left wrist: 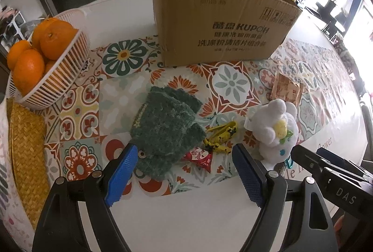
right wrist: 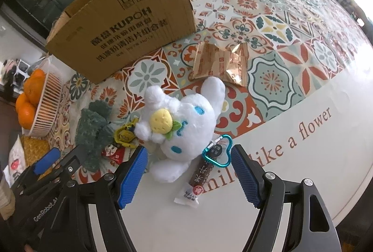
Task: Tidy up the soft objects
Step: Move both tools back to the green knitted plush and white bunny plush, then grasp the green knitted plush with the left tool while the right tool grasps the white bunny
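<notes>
Both tongs wide, holding nothing. Left gripper (left wrist: pixel 184 172) above fuzzy green knitted glove (left wrist: pixel 166 128); right gripper (right wrist: pixel 190 172) above white plush toy (right wrist: pixel 184 128). Brown cardboard box (left wrist: pixel 219 25) behind, inside hidden; small red packet (left wrist: pixel 200 156) partly covered.

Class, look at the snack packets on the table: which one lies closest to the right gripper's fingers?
The long brown-and-white snack stick, lying between the right gripper's open fingers; the red packet and the orange foil packets lie farther off.

Inside of the cardboard box (left wrist: pixel 216 25) hidden behind its near wall. Red sachet (left wrist: pixel 200 157) partly tucked under the green knitted glove (left wrist: pixel 167 126). Woven mat (left wrist: pixel 25 158) cut off at the left edge. Small print on the snack bar (right wrist: pixel 198 179) unreadable.
</notes>
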A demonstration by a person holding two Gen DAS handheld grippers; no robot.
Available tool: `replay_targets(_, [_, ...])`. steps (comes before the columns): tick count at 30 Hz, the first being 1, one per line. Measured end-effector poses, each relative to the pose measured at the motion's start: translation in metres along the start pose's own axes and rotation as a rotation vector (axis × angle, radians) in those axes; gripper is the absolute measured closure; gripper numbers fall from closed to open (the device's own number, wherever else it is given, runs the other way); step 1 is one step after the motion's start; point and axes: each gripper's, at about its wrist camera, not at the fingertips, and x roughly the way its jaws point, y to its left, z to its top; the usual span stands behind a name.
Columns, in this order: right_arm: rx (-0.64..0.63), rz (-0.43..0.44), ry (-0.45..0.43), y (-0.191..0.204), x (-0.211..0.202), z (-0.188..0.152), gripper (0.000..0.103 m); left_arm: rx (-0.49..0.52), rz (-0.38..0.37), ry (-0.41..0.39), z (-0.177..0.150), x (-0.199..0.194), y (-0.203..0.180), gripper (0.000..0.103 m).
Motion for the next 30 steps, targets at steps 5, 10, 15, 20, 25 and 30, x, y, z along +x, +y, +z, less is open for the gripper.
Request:
replay_targets(5, [0.012, -0.013, 0.030, -0.001, 0.007, 0.003, 0.028, 0.018, -0.005, 0.026, -0.001, 0.010, 0.000, 0.020])
replay_targets(10, [0.038, -0.013, 0.067, -0.002, 0.014, 0.007, 0.028, 0.032, -0.009, 0.050, 0.000, 0.017, 0.000, 0.020])
replay_targets(15, [0.051, -0.002, 0.087, -0.003, 0.021, 0.012, 0.028, 0.035, -0.023, 0.070, 0.006, 0.023, 0.000, 0.020])
replay_targets(20, [0.063, 0.010, 0.096, -0.005, 0.029, 0.020, 0.028, 0.023, -0.026, 0.102, 0.010, 0.033, 0.000, 0.020])
replay_targets(25, [0.033, 0.009, 0.117, 0.000, 0.041, 0.024, 0.028, 0.033, -0.018, 0.113, 0.011, 0.039, 0.002, 0.020])
replay_targets(30, [-0.018, 0.016, 0.134, 0.015, 0.051, 0.028, 0.028, 0.059, -0.012, 0.136, 0.014, 0.046, 0.010, 0.020])
